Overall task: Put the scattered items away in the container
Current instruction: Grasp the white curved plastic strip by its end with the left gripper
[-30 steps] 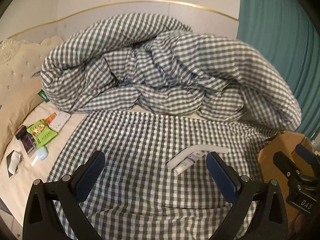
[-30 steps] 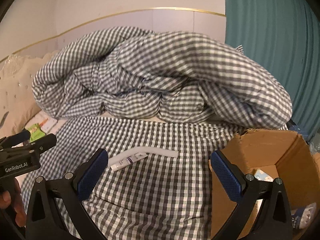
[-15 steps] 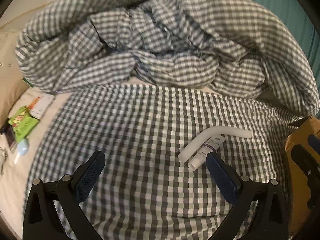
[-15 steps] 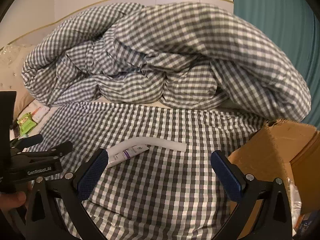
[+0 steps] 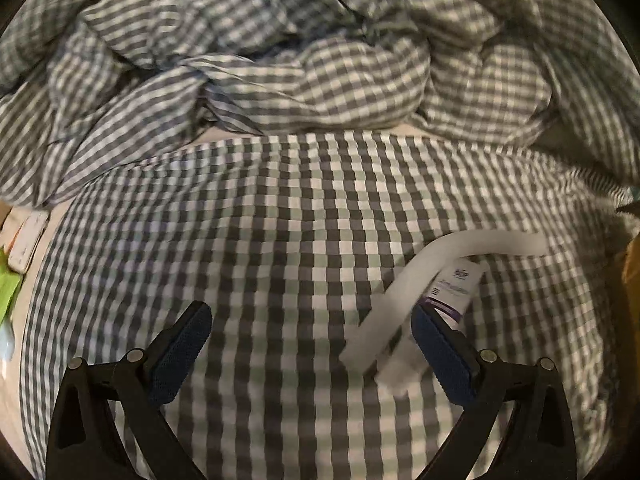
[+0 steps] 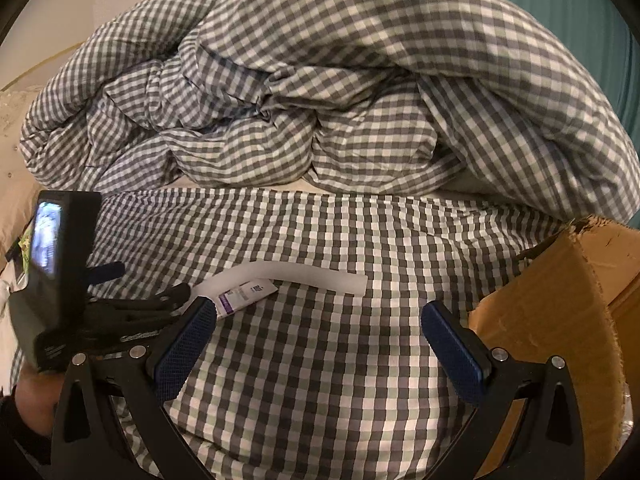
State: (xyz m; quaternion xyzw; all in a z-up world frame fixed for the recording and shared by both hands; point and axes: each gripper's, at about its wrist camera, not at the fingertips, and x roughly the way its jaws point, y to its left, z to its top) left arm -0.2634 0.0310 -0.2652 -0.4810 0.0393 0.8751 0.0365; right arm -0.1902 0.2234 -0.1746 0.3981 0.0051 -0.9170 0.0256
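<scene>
- We see a large grey-and-white gingham duvet (image 6: 360,92) heaped at the far side of the bed; it fills the upper half of both wrist views
- Below it lies a flat grey-and-white checked sheet (image 6: 320,360); a strip of pale mattress shows between the two
- A brown corrugated cardboard box (image 6: 560,320) stands at the right edge of the sheet in the right wrist view; we count it as the container; its torn rim faces us and its inside is mostly hidden
- Our right gripper (image 6: 316,344) hangs over the sheet with its blue-padded jaws spread wide and nothing between them
- Our left gripper (image 5: 312,352) is likewise spread wide and empty; its right pad sits just beside the tube, and we cannot tell whether they touch
- A bent white foam strip (image 5: 408,284) lies on the sheet, well left of the box
- A small white squeeze tube with a purple band (image 5: 452,288) lies against the strip on the sheet, outside the box
- At the left edge we glimpse a green packet (image 5: 7,292) and a flat white card-like object (image 5: 28,240) on the bare mattress; both are blurred
</scene>
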